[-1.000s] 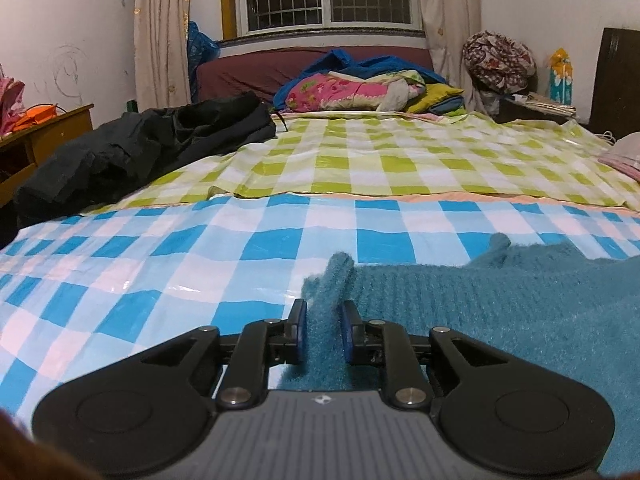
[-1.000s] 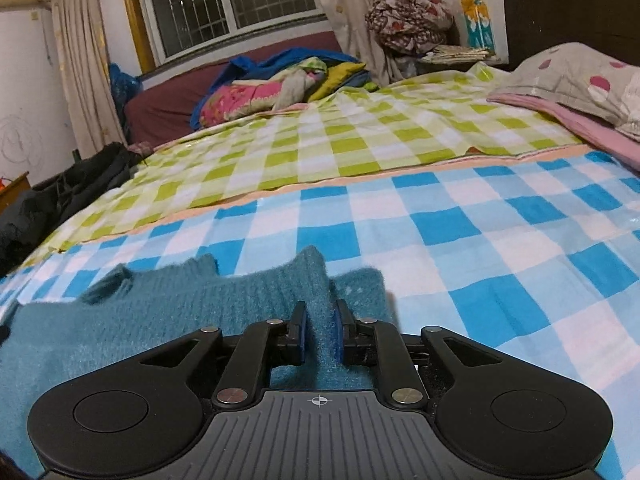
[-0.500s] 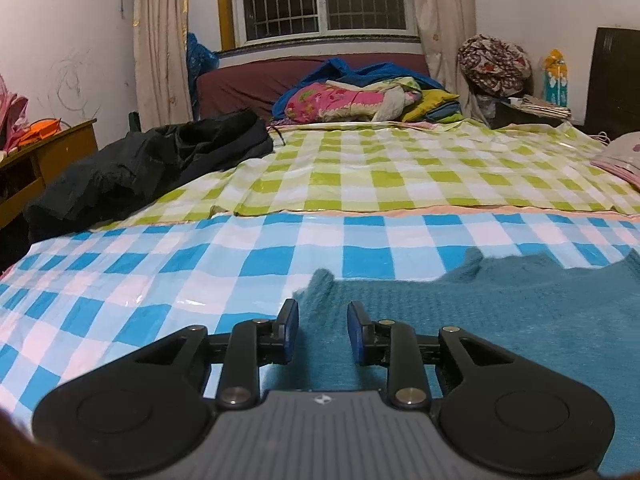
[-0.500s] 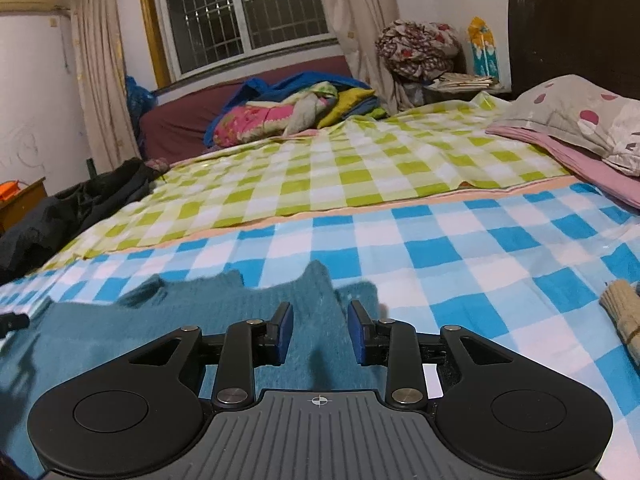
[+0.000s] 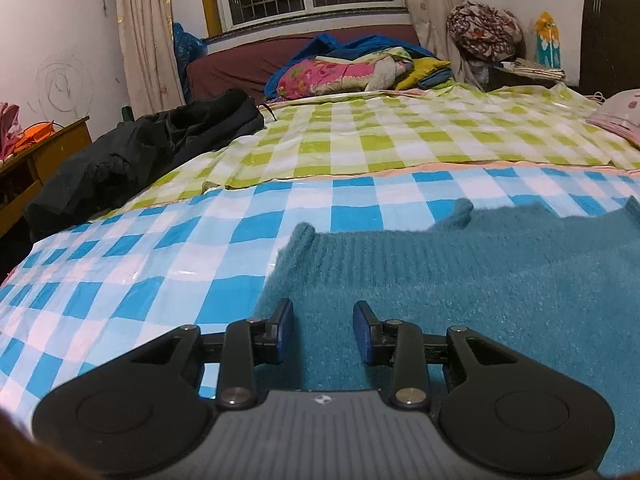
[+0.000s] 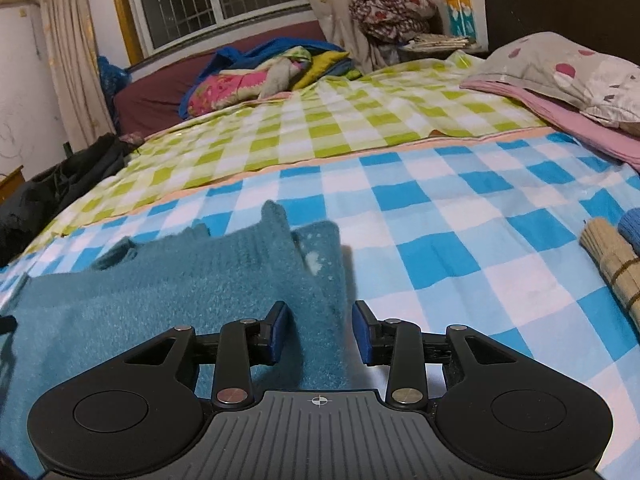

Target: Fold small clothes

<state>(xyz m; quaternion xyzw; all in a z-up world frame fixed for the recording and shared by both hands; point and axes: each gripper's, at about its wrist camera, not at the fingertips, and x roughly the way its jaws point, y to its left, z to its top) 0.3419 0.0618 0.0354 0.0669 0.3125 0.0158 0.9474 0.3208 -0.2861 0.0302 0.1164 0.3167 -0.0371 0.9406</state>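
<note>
Teal knit sweater (image 5: 460, 280), fuzzy, ribbed at its far edge, lies flat on the blue-and-white checked sheet (image 5: 120, 280). Left gripper (image 5: 323, 332): jaws spread, holding nothing, above the sweater's left part. Right gripper (image 6: 319, 332): jaws spread, empty, over its right edge. Beyond: green checked sheet (image 5: 380, 140), black jacket (image 5: 140, 152). Right of the sweater: beige ribbed knit item (image 6: 612, 264).

the teal sweater (image 6: 168, 300) is spread on the blue checked sheet (image 6: 460, 216); the right gripper (image 6: 319, 330) is held parted over its right edge.
</note>
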